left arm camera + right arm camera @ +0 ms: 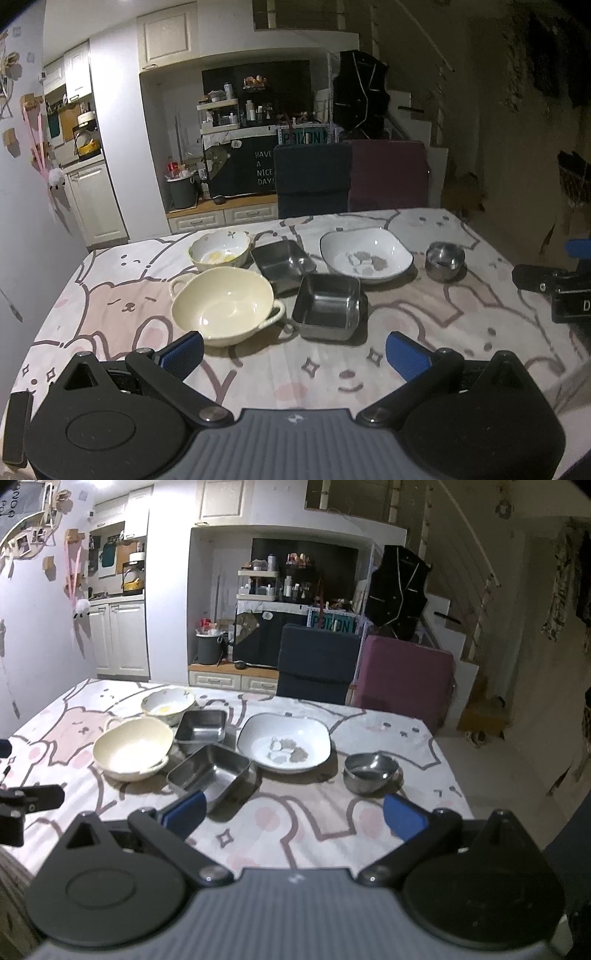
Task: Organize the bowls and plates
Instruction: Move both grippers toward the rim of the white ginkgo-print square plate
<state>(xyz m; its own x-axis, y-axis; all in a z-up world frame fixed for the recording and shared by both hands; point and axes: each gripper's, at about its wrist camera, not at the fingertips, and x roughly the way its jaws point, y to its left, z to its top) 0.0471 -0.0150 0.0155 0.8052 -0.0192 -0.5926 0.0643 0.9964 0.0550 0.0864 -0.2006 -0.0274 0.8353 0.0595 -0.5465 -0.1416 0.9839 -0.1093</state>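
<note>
On the bear-print tablecloth [110, 295] stand a cream two-handled bowl [225, 304], a scalloped white bowl [219, 253] with yellow residue, two square steel trays [282, 262] [327, 310], a white squarish plate [365, 254] with crumbs, and a small round steel bowl [445, 260]. My left gripper [295, 354] is open and empty, just short of the cream bowl and near tray. My right gripper [295, 812] is open and empty, in front of the near steel tray [210, 771] and the steel bowl [369, 771]. The cream bowl [133, 747] and the plate [284, 747] also show there.
A dark blue chair [312, 181] and a maroon chair [388, 177] stand at the table's far edge. The right gripper's body [561, 291] shows at the right edge of the left wrist view. Kitchen cabinets and shelves lie beyond.
</note>
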